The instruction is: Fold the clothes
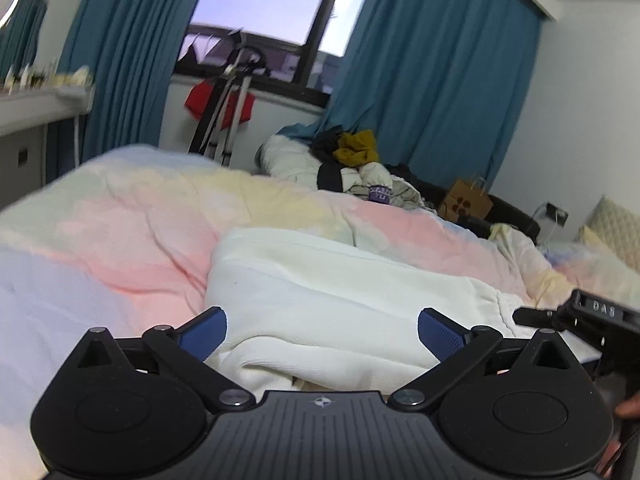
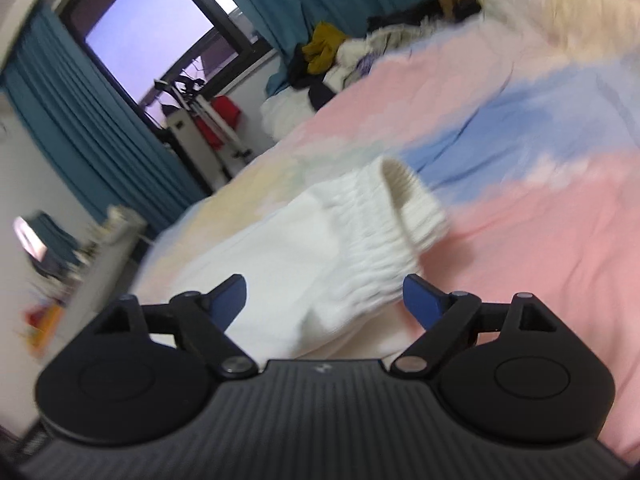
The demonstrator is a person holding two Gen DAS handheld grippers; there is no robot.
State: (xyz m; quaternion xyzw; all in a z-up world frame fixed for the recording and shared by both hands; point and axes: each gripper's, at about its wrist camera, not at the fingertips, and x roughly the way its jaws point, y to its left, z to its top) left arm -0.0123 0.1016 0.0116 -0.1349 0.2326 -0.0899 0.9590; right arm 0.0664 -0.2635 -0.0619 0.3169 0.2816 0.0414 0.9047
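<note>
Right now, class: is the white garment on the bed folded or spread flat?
Folded. The white garment lies doubled on the bedspread, one layer over another, its ribbed cuff turned up.

You are working in a home bedroom: pastel quilted bed (image 1: pixel 132 216), teal curtains (image 1: pixel 436 80), window (image 1: pixel 272 4), heaped clothes (image 1: pixel 360 164).

White garment (image 1: pixel 340 292): near edge hidden behind the left tool (image 1: pixel 322 330). Right tool (image 1: pixel 576 316): cut off at the picture's right edge. Shelf items (image 2: pixel 80 248): blurred, possibly bottles. Clothes pile (image 1: pixel 360 168): pieces indistinguishable.
</note>
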